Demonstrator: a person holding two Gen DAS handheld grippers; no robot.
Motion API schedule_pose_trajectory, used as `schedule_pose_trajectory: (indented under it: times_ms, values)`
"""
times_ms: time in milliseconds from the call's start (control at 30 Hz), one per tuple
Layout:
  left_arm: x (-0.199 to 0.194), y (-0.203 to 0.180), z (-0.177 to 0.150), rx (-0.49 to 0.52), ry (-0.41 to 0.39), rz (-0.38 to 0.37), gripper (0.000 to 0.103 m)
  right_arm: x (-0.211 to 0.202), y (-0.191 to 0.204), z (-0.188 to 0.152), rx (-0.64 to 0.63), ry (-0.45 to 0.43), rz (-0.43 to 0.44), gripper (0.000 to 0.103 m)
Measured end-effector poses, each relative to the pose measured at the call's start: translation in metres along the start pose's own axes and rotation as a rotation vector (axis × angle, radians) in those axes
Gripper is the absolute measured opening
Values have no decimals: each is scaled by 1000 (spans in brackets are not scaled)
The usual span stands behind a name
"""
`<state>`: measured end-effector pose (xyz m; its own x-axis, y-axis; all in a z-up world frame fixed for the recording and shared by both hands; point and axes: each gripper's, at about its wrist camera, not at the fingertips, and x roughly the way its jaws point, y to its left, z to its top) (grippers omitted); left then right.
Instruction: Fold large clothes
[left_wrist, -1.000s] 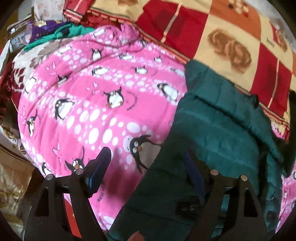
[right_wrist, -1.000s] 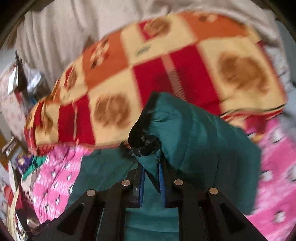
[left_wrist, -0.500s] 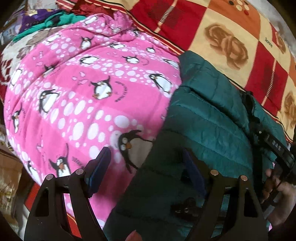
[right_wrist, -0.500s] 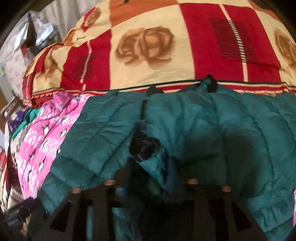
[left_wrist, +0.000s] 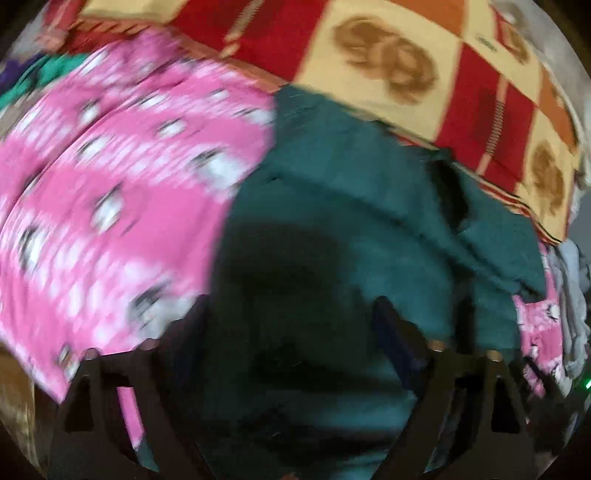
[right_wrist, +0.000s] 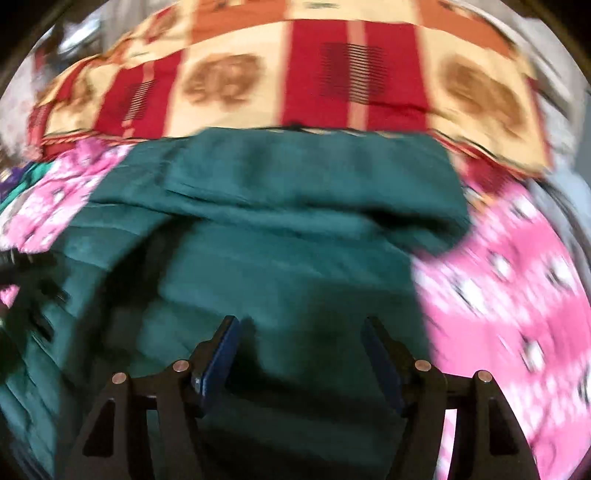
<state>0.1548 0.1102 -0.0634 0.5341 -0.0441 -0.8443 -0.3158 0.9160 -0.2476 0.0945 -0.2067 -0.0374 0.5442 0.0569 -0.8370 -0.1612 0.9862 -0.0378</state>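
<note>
A dark green quilted jacket (left_wrist: 369, 229) lies spread on the pink penguin-print blanket (left_wrist: 110, 184). It also shows in the right wrist view (right_wrist: 295, 221), with a folded flap across its upper part. My left gripper (left_wrist: 284, 325) is open and empty, low over the jacket's left side. My right gripper (right_wrist: 301, 332) is open and empty just above the jacket's middle. Both views are motion-blurred.
A red, cream and orange checked blanket (right_wrist: 295, 74) lies behind the jacket, also in the left wrist view (left_wrist: 406, 74). The pink blanket (right_wrist: 517, 295) extends right of the jacket. Grey cloth (left_wrist: 572, 295) lies at the far right, green and purple clothes (left_wrist: 44, 70) at the far left.
My right gripper has let go of the jacket part it held, opened, and dropped lower over the jacket. My left gripper stayed open and shifted to the right over the jacket.
</note>
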Motion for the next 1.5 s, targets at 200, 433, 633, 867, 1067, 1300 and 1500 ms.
schedule_pose_trajectory:
  times_ms: [200,433,633,867,1067,1300,1500]
  values:
    - [-4,-58,34,95,-77,-48,90,2,-34,-18,144,51,70,66]
    - [-13,-54,11,72,-19,29,90,12,-46,-21,208,72,143,68]
    - [-51,-107,58,184,-52,-123,90,10,-47,-23,218,71,162,68]
    - [44,-150,81,278,73,-204,90,10,-48,-23,224,65,168,68]
    - [98,-153,56,235,121,-237,80,10,-49,-24,222,61,166,68]
    - [72,-137,58,205,54,-308,23,11,-48,-25,220,61,163,69]
    - [9,-101,67,235,-73,-351,23,12,-48,-24,224,63,163,69]
